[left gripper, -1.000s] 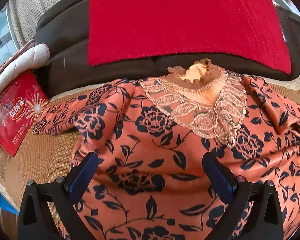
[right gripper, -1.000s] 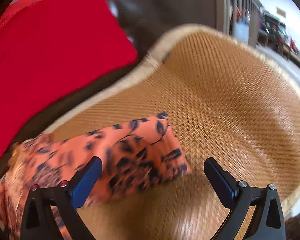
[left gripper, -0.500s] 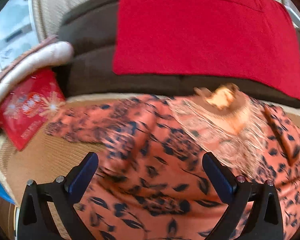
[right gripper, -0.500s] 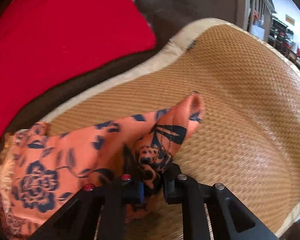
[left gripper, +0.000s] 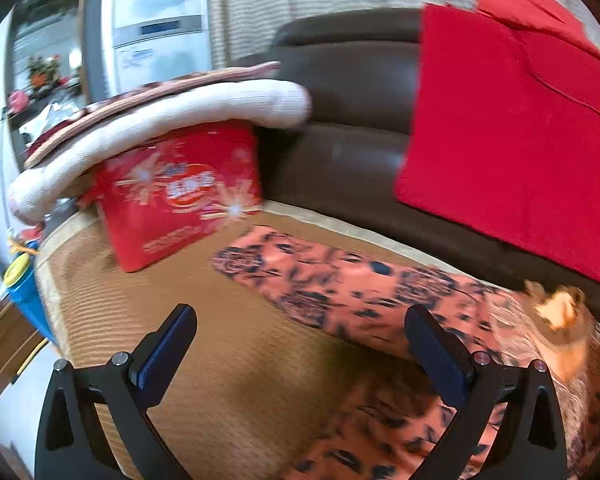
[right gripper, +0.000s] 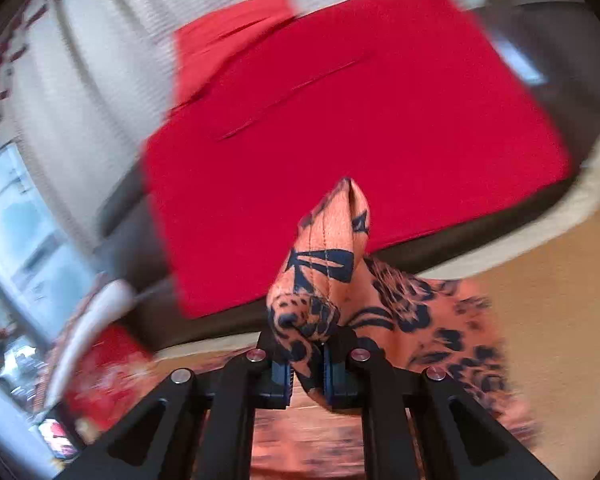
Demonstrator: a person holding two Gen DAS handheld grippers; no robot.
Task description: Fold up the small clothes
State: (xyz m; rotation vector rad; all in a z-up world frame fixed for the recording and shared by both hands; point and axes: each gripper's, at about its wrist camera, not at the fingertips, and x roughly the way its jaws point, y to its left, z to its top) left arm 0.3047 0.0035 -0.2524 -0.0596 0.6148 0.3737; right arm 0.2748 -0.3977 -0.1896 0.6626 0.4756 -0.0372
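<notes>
An orange top with dark blue flowers (left gripper: 340, 288) lies on a woven tan mat (left gripper: 228, 360), its left sleeve stretched toward the left and its lace collar (left gripper: 556, 312) at the right. My left gripper (left gripper: 300, 356) is open above the mat, just in front of that sleeve, with nothing between its fingers. In the right wrist view my right gripper (right gripper: 306, 376) is shut on the cuff of the other sleeve (right gripper: 328, 264), which it holds lifted off the mat, the rest of the top (right gripper: 440, 320) trailing to the right.
A dark brown sofa back (left gripper: 352, 120) runs behind the mat with a red cloth (left gripper: 520, 120) draped over it. At the left a red printed bag (left gripper: 180, 196) leans under a rolled cream cushion (left gripper: 160, 120). A blue container (left gripper: 28, 292) sits at the mat's left edge.
My right gripper shut on the right sleeve's cuff and lifted it up and toward the left. My left gripper swung left from over the top's body to in front of the left sleeve, still open.
</notes>
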